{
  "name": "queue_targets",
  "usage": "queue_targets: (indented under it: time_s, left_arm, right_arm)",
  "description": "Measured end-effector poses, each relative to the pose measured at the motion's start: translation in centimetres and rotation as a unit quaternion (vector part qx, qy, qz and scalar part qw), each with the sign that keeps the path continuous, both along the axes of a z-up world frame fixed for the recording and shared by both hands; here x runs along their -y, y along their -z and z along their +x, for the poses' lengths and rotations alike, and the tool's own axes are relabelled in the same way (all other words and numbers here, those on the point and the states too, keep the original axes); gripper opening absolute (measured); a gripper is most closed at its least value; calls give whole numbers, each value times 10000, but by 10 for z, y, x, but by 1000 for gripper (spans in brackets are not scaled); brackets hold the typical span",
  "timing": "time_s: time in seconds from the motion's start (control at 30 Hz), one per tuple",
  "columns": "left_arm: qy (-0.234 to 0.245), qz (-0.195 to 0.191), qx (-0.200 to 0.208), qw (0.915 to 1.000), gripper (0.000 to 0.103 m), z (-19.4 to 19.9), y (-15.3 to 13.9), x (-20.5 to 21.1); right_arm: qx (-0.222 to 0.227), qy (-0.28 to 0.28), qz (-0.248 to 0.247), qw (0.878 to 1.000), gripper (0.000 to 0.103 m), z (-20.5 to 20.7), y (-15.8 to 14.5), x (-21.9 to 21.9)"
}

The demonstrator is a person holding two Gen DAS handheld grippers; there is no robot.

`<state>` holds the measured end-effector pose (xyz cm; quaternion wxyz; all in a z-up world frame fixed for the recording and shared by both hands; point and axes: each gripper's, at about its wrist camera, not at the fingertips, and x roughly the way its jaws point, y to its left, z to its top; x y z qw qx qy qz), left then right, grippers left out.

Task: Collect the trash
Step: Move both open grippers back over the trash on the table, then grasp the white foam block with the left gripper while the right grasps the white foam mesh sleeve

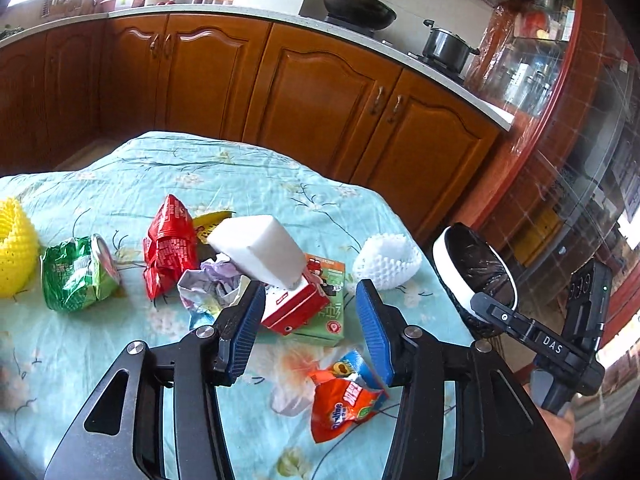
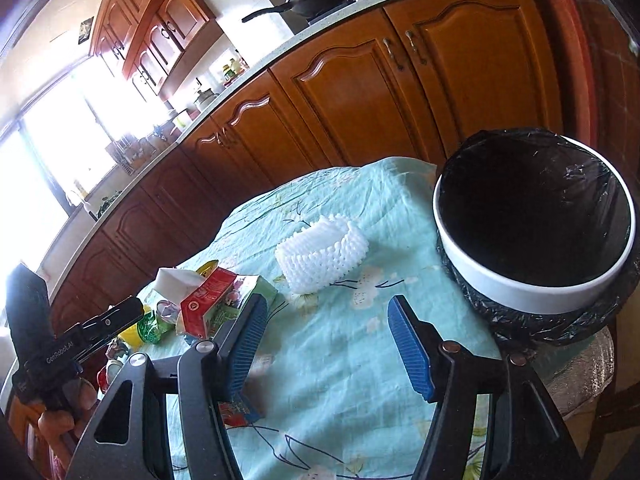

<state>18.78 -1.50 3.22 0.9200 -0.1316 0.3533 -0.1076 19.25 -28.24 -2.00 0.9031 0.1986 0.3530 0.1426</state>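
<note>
Left gripper (image 1: pixel 310 330): jaws spread wide with nothing between them, hovering over the table with the red-and-green drink carton (image 1: pixel 306 304) just past the fingertips at 12 o'clock.
Right gripper (image 2: pixel 326 344): jaws likewise apart and empty, above bare cloth; the bin lies at its 1 o'clock.
Trash bin (image 2: pixel 532 292): white-rimmed, lined with a black bag, standing at the table's right edge; in the left wrist view it sits at 3 o'clock.
Table (image 2: pixel 340 380): covered in a pale blue floral cloth.
White foam fruit net (image 2: pixel 322 254): alone on the cloth at 11 o'clock of the right gripper, between the litter pile and the bin.
Left view only: orange snack packet (image 1: pixel 344 400) lying under the gripper at 6 o'clock; red wrapper (image 1: pixel 170 246) at 10 o'clock; yellow foam net (image 1: pixel 14 254) at 9 o'clock by the cloth's left edge.
Both views: white foam block (image 1: pixel 256 248) leaning on the carton; crushed green packet (image 1: pixel 78 274) at 9 o'clock in the left view, half hidden low behind the carton in the right view.
Right view only: the bin's dark interior, where no contents can be made out.
</note>
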Motion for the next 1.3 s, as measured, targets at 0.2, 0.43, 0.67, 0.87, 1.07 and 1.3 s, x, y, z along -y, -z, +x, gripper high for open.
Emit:
queue_targets:
  time_s: [0.2,0.43,0.67,0.87,1.07,1.3]
  left_arm:
    - [-125,4,-48,9999,54,5,5,-11]
    - [-191,-21,-183,9996,69,21,7,-15]
    - [-310,-165,-393,9986,70,44,14,-22]
    - [-406,-278,-532,9974,69,59,20,-25]
    - [-290,-140,-488,9983,46,57,25,-25]
    - [-163,-39,-383,9991,42,45,25,-27]
  right_arm:
    - [-34,-73,-32,10000,65,2,1,-9]
    - [-77,-153,-81,9998,65,14,2,-18]
    - [-116,-229,-90,9996,65,32,3,-26]
    - [-165,-111,-101,9998,65,59,5,-24]
    - [-445,-16,-188,9988,65,90,21,-22]
    - [-538,-108,-340,9979,5,89,34,-27]
